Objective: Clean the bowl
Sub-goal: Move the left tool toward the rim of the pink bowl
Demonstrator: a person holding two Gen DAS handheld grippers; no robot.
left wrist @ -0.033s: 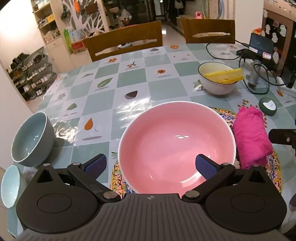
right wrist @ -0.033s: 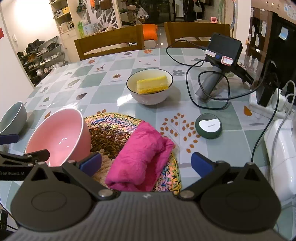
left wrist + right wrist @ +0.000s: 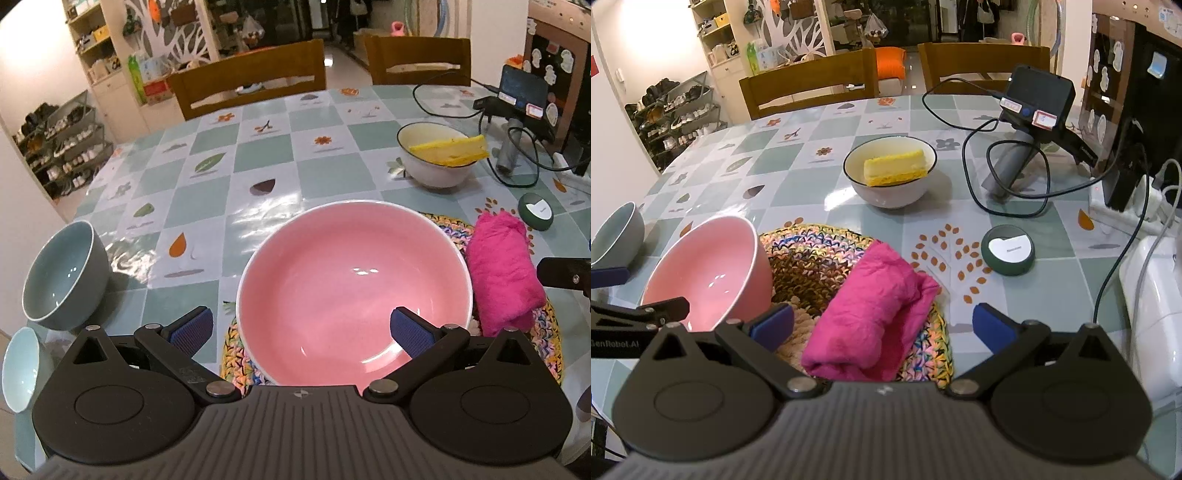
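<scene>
A large pink bowl point(image 3: 354, 291) sits empty on a colourful woven mat point(image 3: 812, 258). My left gripper point(image 3: 299, 326) hovers open over its near rim; one blue pad point(image 3: 406, 328) is over the bowl's inside, the other outside to its left. Neither pad touches the bowl. A folded magenta cloth point(image 3: 875, 314) lies on the mat right of the pink bowl point(image 3: 705, 266). My right gripper point(image 3: 882, 325) stands open just above the cloth's near end, nothing pinched. A white bowl point(image 3: 890, 173) farther back holds a yellow sponge point(image 3: 895, 166).
A grey-blue bowl point(image 3: 62, 273) and a pale blue bowl point(image 3: 20, 369) stand at the table's left edge. A round green device point(image 3: 1008, 251), a black camera unit on a handle point(image 3: 1034, 107) with looping cables, and a white appliance point(image 3: 1152, 295) crowd the right. Two wooden chairs stand behind.
</scene>
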